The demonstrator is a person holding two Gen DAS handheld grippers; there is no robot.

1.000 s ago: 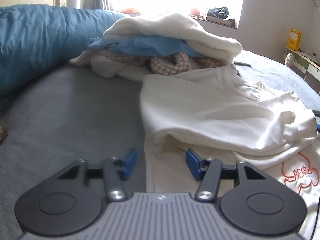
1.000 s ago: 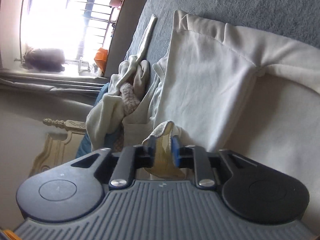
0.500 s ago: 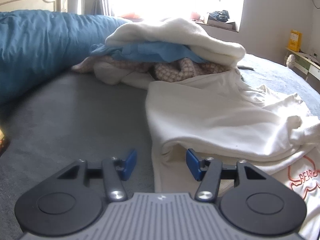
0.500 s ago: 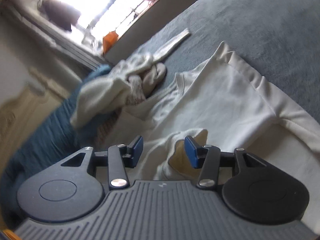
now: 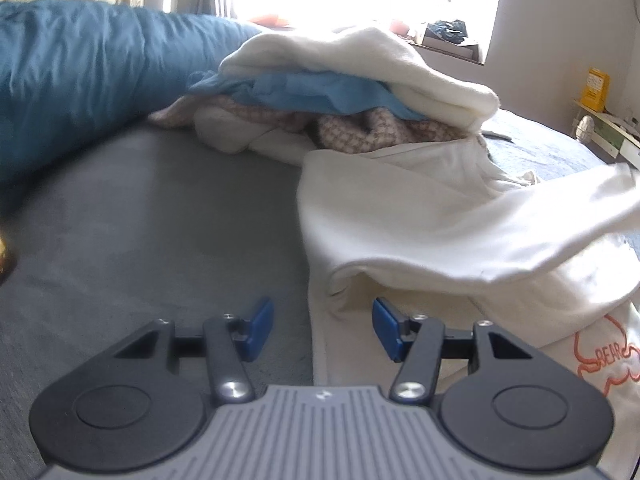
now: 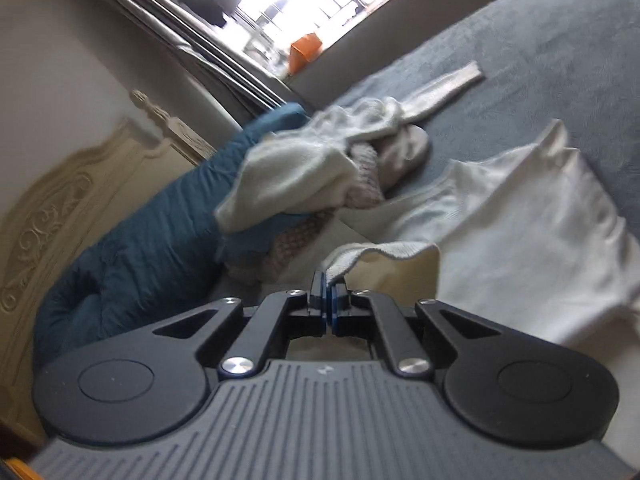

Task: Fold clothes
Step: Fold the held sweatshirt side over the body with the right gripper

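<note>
**Right hand lifting a sleeve cuff, left hand waiting at the shirt's edge**

At the near edge of the bed (image 5: 140, 240), the left gripper (image 5: 323, 330) is hovering with its jaws about half open and gripping nothing; the side hem of the white shirt (image 5: 420, 208) is lying between the blue pads without touching them. Just beyond, a fold of that shirt is arching up off the layer beneath, and its orange bear print (image 5: 604, 356) is showing at the right. The right gripper (image 6: 327, 300) is pinching the ribbed cuff (image 6: 380, 252) of the shirt's sleeve, its jaws having just closed tight on the fabric, and the cuff is hanging raised above the body of the shirt.

Judging by this, the step in hand is folding a sleeve across the shirt. The next move is probably calling for carrying the cuff over the chest and laying it flat, while the left jaws are closing on the hem to steady it.

Left of the shirt, bare grey bedding is offering open room. Farther back, a pile of clothes (image 5: 340, 92) is touching the shirt's far end, and a blue duvet (image 5: 80, 72) is bounding the left side.
</note>
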